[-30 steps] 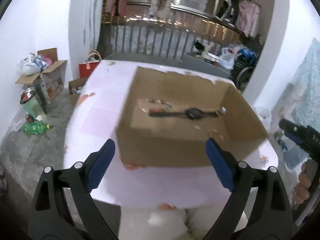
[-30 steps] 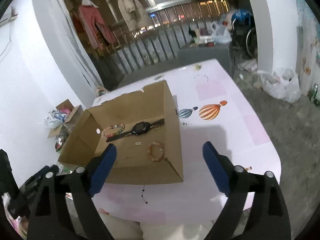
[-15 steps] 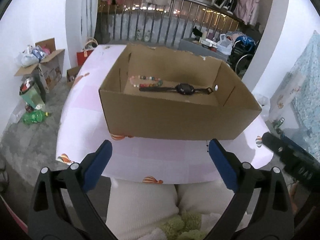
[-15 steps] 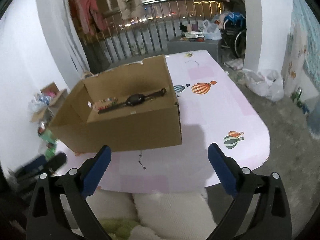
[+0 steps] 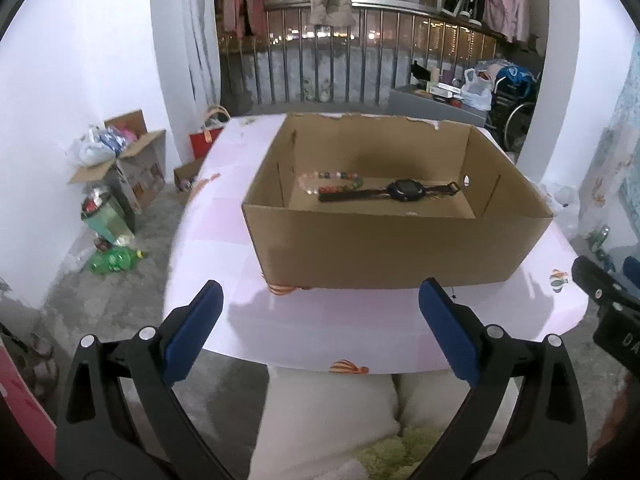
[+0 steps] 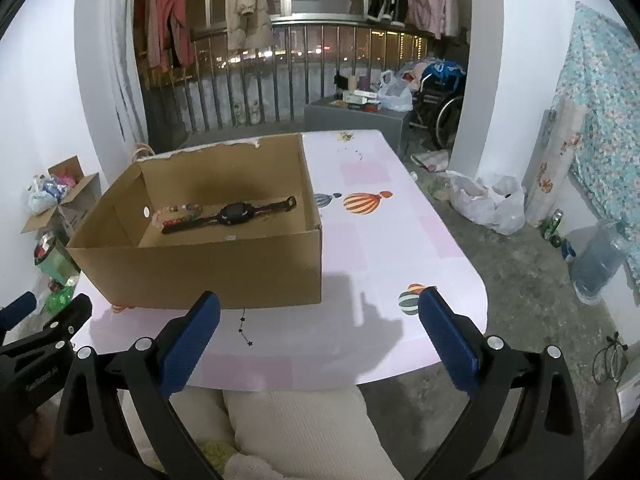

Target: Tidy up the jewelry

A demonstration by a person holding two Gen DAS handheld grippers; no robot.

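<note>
Pink balloon-print tabletop (image 6: 372, 248) carries a cardboard box (image 5: 384, 248) holding a watch (image 5: 404, 191) and bead bracelet (image 5: 328, 181).
Both light; take the stiff watch case. Left hand-held gripper (image 5: 320, 330) and right hand-held gripper (image 6: 318, 336): wide, empty.

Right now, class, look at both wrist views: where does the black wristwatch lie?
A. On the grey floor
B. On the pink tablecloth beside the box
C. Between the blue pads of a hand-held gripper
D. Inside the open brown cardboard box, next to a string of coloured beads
D: the black wristwatch lies flat on the floor of the open brown cardboard box, beside the string of coloured beads.
</note>
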